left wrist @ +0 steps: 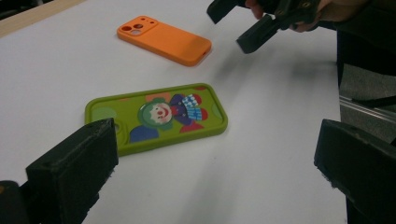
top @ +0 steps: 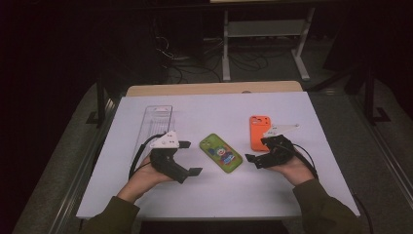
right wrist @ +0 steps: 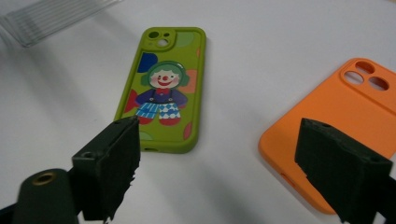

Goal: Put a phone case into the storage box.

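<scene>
High view has the left tool point(top: 186, 158) and right tool point(top: 259, 150) gaping empty either side of the green phone case point(top: 221, 153), apparently pre-grasp; next comes closing in on it.

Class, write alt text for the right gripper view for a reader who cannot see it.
A green clown-print phone case lies flat on a white table beyond two open black jaws. An orange phone case lies at right, partly behind one jaw, and a clear ribbed tray sits top left.
</scene>
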